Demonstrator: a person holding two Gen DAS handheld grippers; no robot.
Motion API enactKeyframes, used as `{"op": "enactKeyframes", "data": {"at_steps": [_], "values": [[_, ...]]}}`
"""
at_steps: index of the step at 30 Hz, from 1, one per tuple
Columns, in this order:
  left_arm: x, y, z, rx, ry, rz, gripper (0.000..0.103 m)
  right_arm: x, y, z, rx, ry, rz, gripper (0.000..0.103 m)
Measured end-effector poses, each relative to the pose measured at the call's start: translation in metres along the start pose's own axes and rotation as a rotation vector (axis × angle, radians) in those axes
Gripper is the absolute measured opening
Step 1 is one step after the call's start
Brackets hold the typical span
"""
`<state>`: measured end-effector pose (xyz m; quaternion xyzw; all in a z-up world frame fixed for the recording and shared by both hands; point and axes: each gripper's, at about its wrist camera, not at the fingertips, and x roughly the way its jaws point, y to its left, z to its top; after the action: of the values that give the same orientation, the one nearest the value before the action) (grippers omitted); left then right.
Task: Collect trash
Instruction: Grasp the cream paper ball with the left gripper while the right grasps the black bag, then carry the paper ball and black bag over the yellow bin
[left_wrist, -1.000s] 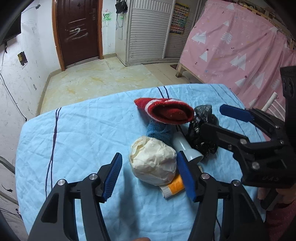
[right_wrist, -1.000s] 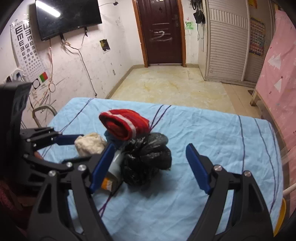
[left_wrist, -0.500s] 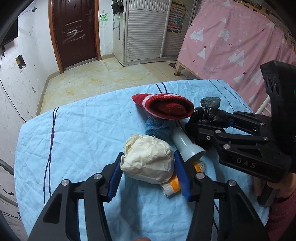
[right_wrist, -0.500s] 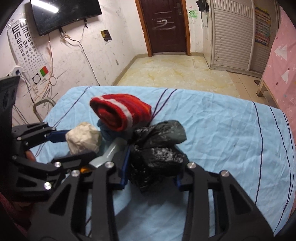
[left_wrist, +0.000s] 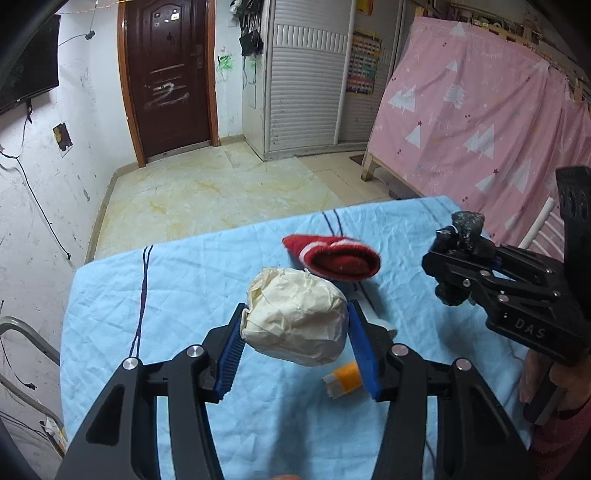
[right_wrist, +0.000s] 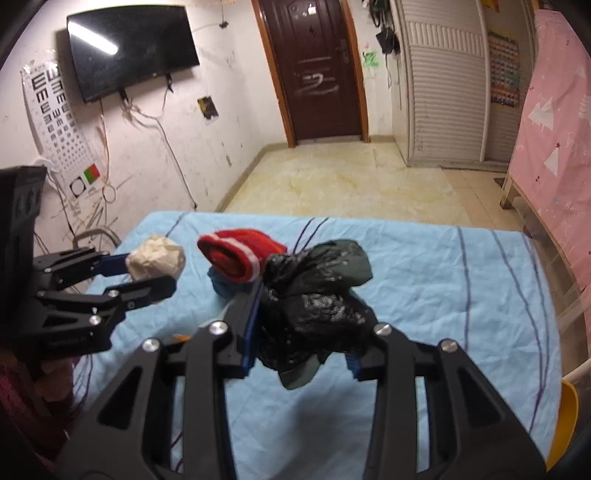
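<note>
My left gripper (left_wrist: 295, 339) is shut on a crumpled cream paper ball (left_wrist: 295, 317), held a little above the blue cloth-covered table (left_wrist: 147, 295). That ball (right_wrist: 155, 258) and the left gripper (right_wrist: 142, 275) also show at the left of the right wrist view. My right gripper (right_wrist: 303, 332) is shut on a crumpled black plastic bag (right_wrist: 314, 302), lifted off the cloth. Seen from the left wrist view, the right gripper (left_wrist: 458, 258) holds the black bag (left_wrist: 461, 236) at the right.
A red-and-white sock (left_wrist: 336, 256) lies on the table over a blue cloth piece (right_wrist: 221, 284). A white and orange tube (left_wrist: 343, 380) lies below the ball. A pink curtain (left_wrist: 480, 122) hangs at the right, and a yellow object (right_wrist: 565, 421) shows beyond the table's right edge.
Both grippers went from open to shut: the left on the paper ball, the right on the black bag. Both then rose, lifting their loads off the cloth.
</note>
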<state>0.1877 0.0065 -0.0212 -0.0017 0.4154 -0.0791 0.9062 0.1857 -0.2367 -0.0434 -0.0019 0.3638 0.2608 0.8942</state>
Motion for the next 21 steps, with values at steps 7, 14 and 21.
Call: {"op": "enactKeyframes", "data": {"at_steps": [7,14,21], "values": [[-0.023,-0.032,0.019,0.009,-0.063,0.000,0.045,-0.051,-0.031,-0.003,0.061,-0.116,-0.026,0.035],[-0.018,-0.074,0.033,0.004,-0.071,-0.026,0.045,-0.097,-0.077,-0.018,0.127,-0.196,-0.085,0.035],[-0.005,-0.131,0.035,0.069,-0.050,-0.056,0.045,-0.136,-0.123,-0.037,0.195,-0.255,-0.163,0.036]]}}
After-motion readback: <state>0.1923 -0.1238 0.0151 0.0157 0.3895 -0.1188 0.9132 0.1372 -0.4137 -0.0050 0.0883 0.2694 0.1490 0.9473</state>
